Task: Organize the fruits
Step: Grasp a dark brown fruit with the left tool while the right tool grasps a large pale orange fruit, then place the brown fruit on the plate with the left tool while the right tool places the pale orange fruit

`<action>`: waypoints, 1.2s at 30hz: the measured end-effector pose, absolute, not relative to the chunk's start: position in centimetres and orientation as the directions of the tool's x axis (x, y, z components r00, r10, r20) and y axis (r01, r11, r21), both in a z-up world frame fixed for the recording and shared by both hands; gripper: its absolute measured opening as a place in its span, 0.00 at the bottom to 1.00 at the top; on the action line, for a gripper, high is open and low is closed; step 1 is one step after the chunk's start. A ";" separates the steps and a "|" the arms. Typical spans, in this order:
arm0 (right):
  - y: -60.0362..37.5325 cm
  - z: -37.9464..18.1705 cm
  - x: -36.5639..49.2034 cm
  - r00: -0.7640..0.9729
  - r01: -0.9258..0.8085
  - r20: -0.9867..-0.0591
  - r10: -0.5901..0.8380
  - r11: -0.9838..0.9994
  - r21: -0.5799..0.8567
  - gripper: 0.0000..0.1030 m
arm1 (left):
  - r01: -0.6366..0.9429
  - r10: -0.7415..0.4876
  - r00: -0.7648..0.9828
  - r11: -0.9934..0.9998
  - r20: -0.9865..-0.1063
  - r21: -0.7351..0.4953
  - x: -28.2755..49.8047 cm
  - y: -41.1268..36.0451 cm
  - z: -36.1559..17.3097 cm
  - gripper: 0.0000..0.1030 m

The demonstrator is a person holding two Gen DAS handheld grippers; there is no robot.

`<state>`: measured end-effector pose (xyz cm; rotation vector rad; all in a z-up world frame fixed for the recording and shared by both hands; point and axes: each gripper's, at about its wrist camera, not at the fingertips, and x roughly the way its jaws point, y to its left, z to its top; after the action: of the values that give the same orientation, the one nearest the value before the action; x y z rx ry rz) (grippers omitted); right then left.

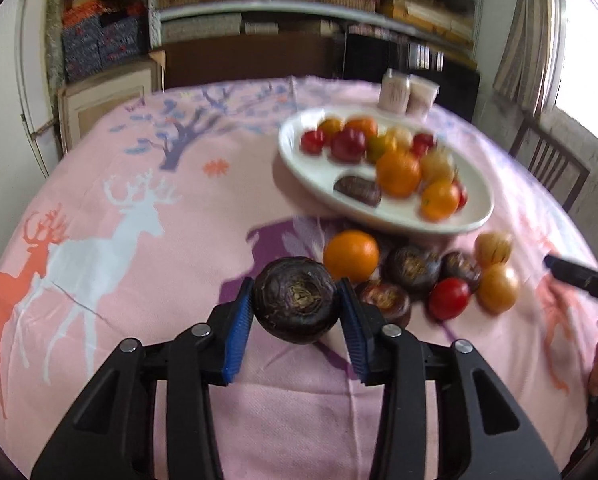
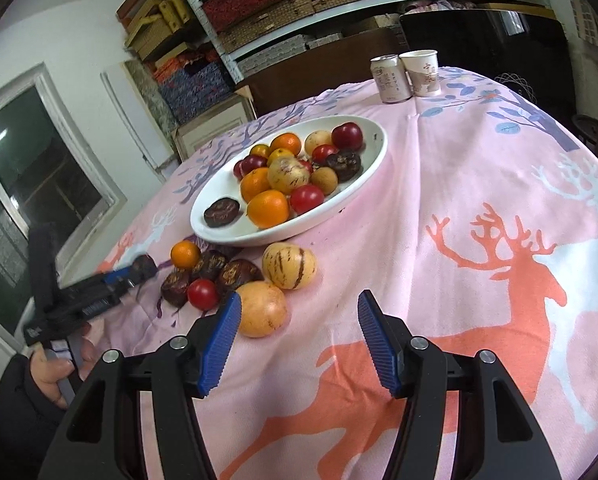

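Observation:
My left gripper (image 1: 297, 304) is shut on a dark purple-brown fruit (image 1: 297, 300) and holds it above the pink cloth, short of the white oval plate (image 1: 299, 156). The plate holds several oranges, red fruits, yellow fruits and a dark fruit (image 1: 358, 190). In front of the plate lie an orange (image 1: 351, 255), dark fruits (image 1: 413, 268), a red fruit (image 1: 448, 298) and yellow fruits (image 1: 497, 288). My right gripper (image 2: 299, 320) is open and empty over the cloth, just right of a yellow fruit (image 2: 262, 309). The left gripper (image 2: 135, 270) with its dark fruit shows in the right wrist view.
A can (image 2: 389, 80) and a paper cup (image 2: 423, 72) stand at the table's far edge behind the plate (image 2: 363, 176). A striped yellow fruit (image 2: 289, 266) lies by the plate. Shelves of boxes fill the back wall. A chair (image 1: 551, 164) stands at the right.

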<state>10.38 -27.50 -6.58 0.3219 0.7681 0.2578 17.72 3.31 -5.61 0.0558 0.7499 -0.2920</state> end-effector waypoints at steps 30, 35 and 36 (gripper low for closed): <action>-23.1 -6.5 10.8 0.643 -0.119 -0.709 0.289 0.953 0.280 0.42 | 0.265 -0.288 0.712 0.955 -0.641 -0.135 17.3 5.0 -4.9 0.40; -25.4 -5.0 9.8 0.686 -0.106 -0.671 0.281 0.951 0.290 0.42 | 0.290 -0.293 0.707 0.950 -0.644 -0.115 17.0 4.3 -4.3 0.40; -25.9 -4.4 9.8 0.699 -0.104 -0.660 0.277 0.952 0.289 0.42 | 0.299 -0.300 0.701 0.947 -0.646 -0.116 17.0 4.1 -4.0 0.40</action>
<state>9.77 -25.95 -4.42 0.2371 0.7700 0.2145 16.99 4.06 -4.04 -0.0021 0.7198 -0.3336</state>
